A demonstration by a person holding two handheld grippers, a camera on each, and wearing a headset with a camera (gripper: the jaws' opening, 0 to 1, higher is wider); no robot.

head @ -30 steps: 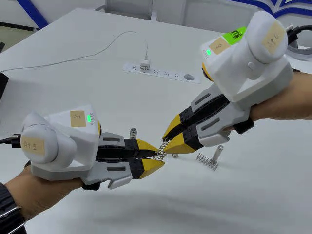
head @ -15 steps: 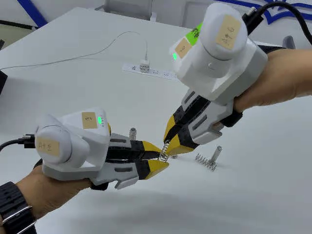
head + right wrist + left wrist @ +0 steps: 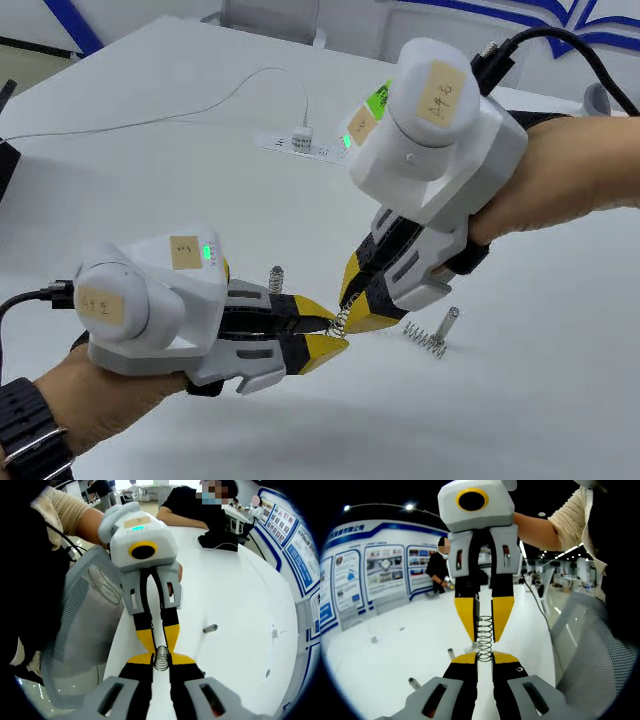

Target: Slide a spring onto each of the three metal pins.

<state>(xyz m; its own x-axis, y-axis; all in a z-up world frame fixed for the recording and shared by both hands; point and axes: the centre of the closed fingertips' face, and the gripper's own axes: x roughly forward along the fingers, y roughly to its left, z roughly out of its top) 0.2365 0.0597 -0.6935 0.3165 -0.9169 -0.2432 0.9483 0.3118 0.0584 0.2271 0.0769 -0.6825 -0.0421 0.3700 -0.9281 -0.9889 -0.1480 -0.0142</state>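
Mid-frame, a silvery coiled spring (image 3: 343, 317) showed between the yellow-tipped black jaws of the white left gripper (image 3: 334, 331) and the white right gripper (image 3: 350, 308). Green lights (image 3: 207, 252) glowed on both; the table (image 3: 150, 190) was white.

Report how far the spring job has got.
Done, it seems: one upright pin behind the left gripper already wears a coil. In hand: it and the right gripper pinch one spring between their tips; whether a pin sits inside I cannot tell. Left: a loose spring beside a bare pin.
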